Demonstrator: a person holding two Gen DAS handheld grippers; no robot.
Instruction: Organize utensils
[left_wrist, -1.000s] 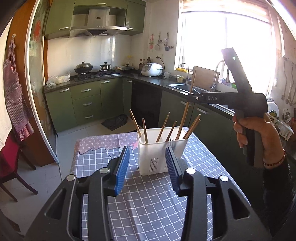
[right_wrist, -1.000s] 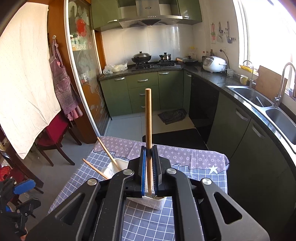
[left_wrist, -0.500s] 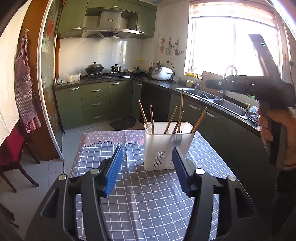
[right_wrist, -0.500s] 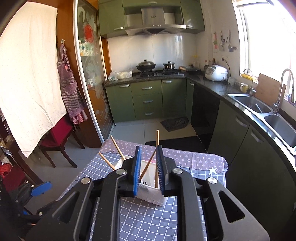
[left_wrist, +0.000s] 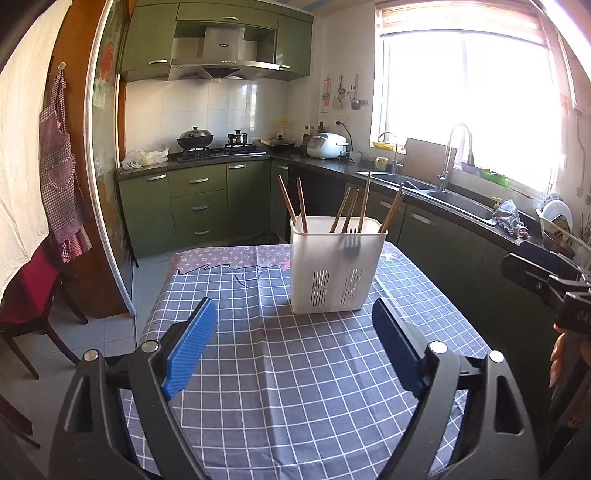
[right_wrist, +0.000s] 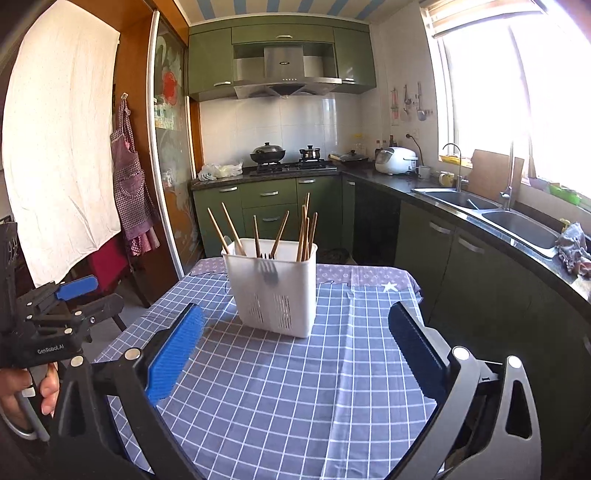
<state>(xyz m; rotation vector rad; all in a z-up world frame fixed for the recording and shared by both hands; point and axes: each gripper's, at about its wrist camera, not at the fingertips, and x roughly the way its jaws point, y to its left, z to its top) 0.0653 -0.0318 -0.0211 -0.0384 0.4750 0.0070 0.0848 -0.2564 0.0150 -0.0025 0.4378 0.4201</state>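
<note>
A white slotted utensil holder stands upright on the checked tablecloth, also in the right wrist view. Several wooden chopsticks stick up out of it, and a fork shows through its wall. My left gripper is open and empty, held back from the holder on the near side. My right gripper is open and empty, also back from the holder. Each gripper shows at the edge of the other's view.
The table stands in a kitchen with green cabinets, a stove at the back and a sink along the right counter. A red chair stands to the left of the table.
My right gripper opened, dropped its chopstick into the holder, then pulled back and down and opened wide. My left gripper also drew back and opened wider.
</note>
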